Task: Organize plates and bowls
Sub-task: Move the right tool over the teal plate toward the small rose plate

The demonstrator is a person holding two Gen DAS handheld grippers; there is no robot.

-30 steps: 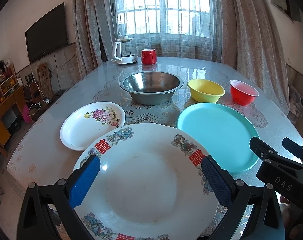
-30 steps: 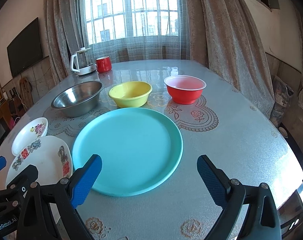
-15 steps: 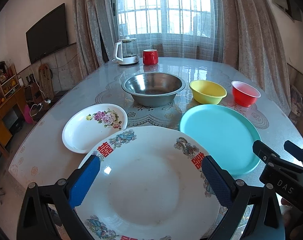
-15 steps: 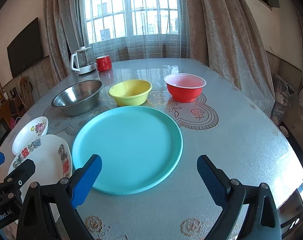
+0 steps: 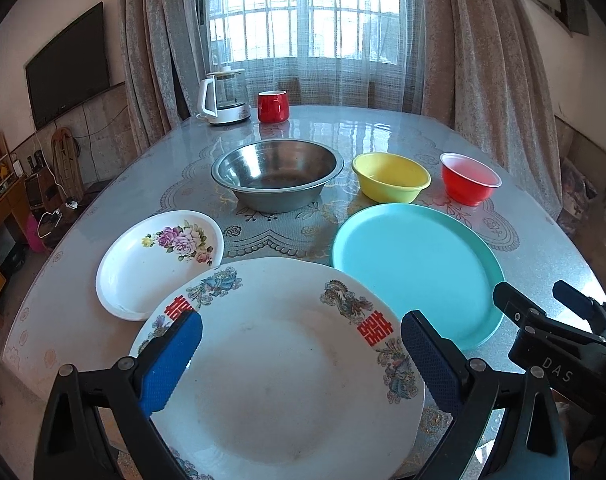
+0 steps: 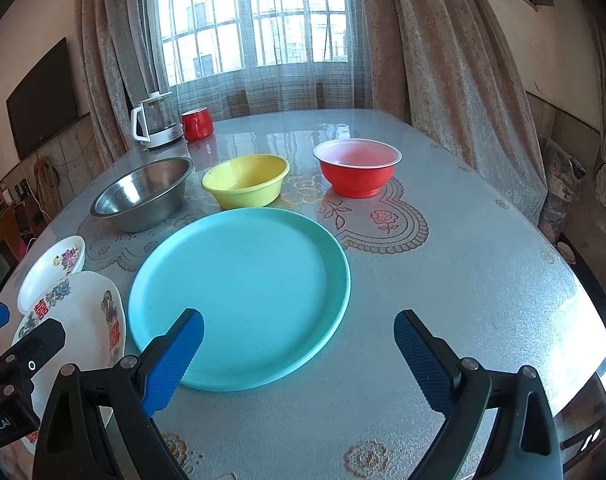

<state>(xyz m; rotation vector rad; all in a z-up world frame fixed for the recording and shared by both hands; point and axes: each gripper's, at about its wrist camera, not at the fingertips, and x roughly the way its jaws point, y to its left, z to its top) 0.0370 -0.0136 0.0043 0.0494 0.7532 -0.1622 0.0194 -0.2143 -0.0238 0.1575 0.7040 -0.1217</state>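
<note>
My left gripper (image 5: 299, 324) hovers over the large white plate (image 5: 287, 380) with red characters. Its jaws are closing a little, the blue pads stand wide apart above the plate's rim and press on nothing. Beside this plate lie a small floral plate (image 5: 159, 260) on the left and a teal plate (image 5: 415, 264) on the right. Behind them stand a steel bowl (image 5: 277, 174), a yellow bowl (image 5: 391, 176) and a red bowl (image 5: 469, 178). My right gripper (image 6: 299, 320) is open and empty above the near edge of the teal plate (image 6: 239, 292).
A glass kettle (image 5: 223, 96) and a red mug (image 5: 273, 106) stand at the far end of the oval table (image 6: 483, 280). Curtains and a window lie beyond. A wall television hangs to the left. The table's right half holds no dishes.
The left wrist view has tilted up slightly, so the dishes sit a little lower in it, and its pads have come in slightly. The right gripper has stayed still.
</note>
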